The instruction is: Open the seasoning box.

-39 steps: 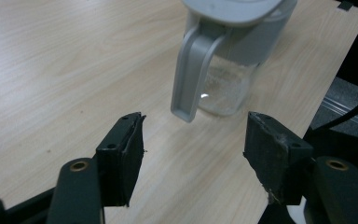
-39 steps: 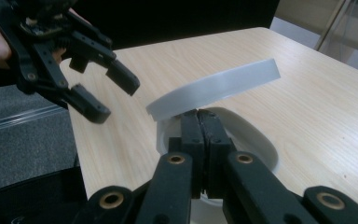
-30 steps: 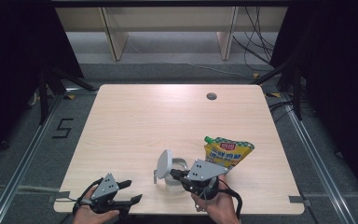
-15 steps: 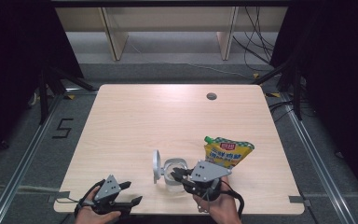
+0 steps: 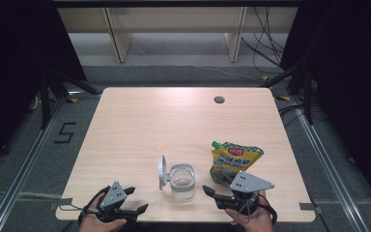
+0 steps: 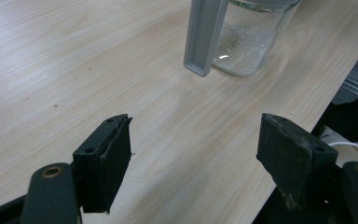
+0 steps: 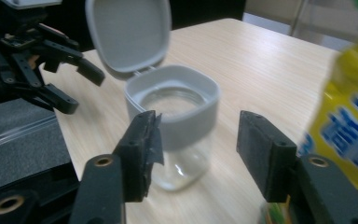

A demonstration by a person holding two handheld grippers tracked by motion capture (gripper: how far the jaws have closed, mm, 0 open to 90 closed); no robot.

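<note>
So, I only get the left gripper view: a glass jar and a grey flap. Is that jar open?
Observer: Yes. The jar has its lid flipped up on a hinge.
Operator: Anything next to it?
Observer: A yellow pouch lies just to its right.
Operator: And the other gripper?
Observer: The right gripper sits between jar and pouch. Its jaws have just been opening, with nothing between them.

Glass jar beyond parted fingers
</note>
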